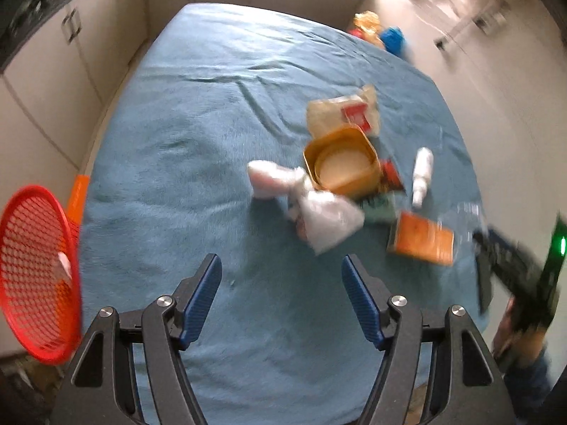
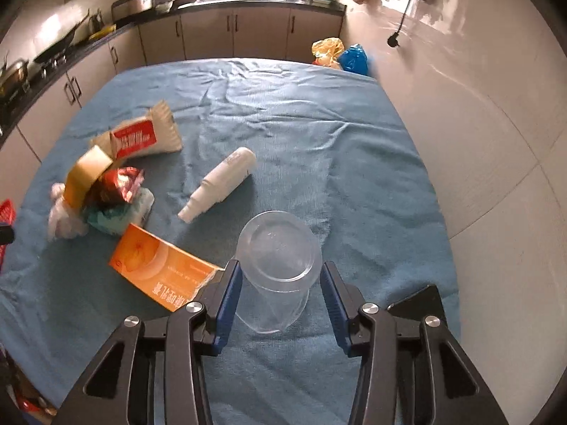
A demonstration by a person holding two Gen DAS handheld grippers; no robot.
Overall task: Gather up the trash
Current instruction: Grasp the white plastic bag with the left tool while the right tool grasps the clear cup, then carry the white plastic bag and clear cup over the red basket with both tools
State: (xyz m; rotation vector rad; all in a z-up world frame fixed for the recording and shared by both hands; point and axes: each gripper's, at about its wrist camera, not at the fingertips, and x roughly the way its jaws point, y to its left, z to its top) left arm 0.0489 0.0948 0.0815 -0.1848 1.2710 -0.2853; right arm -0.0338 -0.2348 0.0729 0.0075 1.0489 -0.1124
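Observation:
My right gripper (image 2: pixel 280 269) is shut on a clear plastic cup (image 2: pixel 280 241) that stands upside down on the blue cloth (image 2: pixel 319 124); both blue pads touch its sides. Left of it lie an orange box (image 2: pixel 159 265), a white spray bottle (image 2: pixel 219 184) and a heap of wrappers (image 2: pixel 117 194). My left gripper (image 1: pixel 281 269) hangs open over bare blue cloth (image 1: pixel 195 124), nothing between its fingers. Ahead of it lie a white plastic bag (image 1: pixel 319 216), a yellow tin (image 1: pixel 340 166) and the orange box (image 1: pixel 421 237). A red mesh basket (image 1: pixel 35 272) sits at the far left.
A packet with a red label (image 2: pixel 138 138) lies behind the heap. Yellow and blue bags (image 2: pixel 340 53) sit on the floor past the table's far right corner. Kitchen cabinets (image 2: pixel 230 35) run along the back and left. A tiled floor (image 2: pixel 496 177) lies to the right.

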